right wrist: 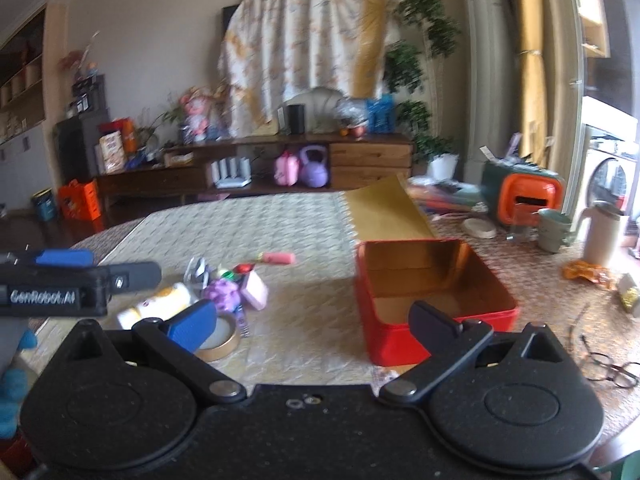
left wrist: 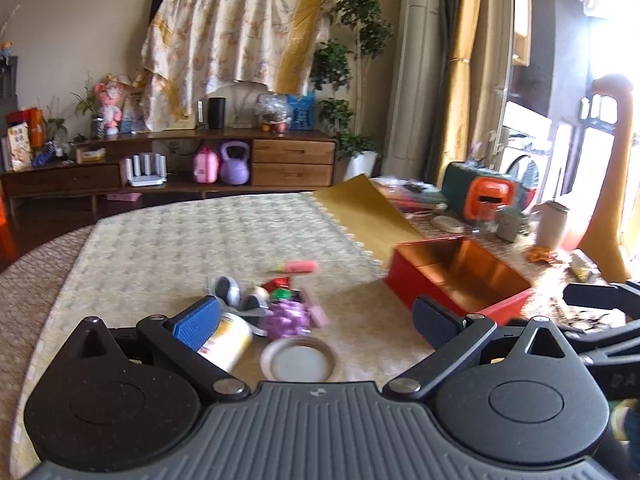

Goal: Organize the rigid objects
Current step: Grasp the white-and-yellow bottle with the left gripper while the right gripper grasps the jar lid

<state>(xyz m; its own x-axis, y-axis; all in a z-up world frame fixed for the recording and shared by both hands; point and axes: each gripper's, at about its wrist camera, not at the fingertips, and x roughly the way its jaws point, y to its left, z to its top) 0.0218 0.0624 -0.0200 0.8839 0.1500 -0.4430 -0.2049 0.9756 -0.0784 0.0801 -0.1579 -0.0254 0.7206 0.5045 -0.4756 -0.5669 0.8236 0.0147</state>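
Observation:
A pile of small objects lies on the patterned tablecloth: a white-and-yellow bottle [left wrist: 226, 342] on its side, a tape roll [left wrist: 298, 360], a purple toy [left wrist: 286, 320], a pink block [left wrist: 316, 312], a pink marker [left wrist: 298, 267] and a silver piece [left wrist: 226, 290]. An open, empty red tin box [left wrist: 460, 280] stands to their right; it also shows in the right wrist view [right wrist: 432, 296]. My left gripper [left wrist: 316, 320] is open and empty just before the pile. My right gripper [right wrist: 312, 320] is open and empty, between the tape roll [right wrist: 218, 338] and the box.
A gold sheet [left wrist: 368, 212] lies behind the box. A green-and-orange appliance [right wrist: 524, 192], mugs [right wrist: 554, 228], a white jug [right wrist: 604, 232], an orange wrapper [right wrist: 586, 270] and glasses [right wrist: 608, 368] crowd the table's right side. A wooden sideboard [left wrist: 168, 164] stands beyond the table.

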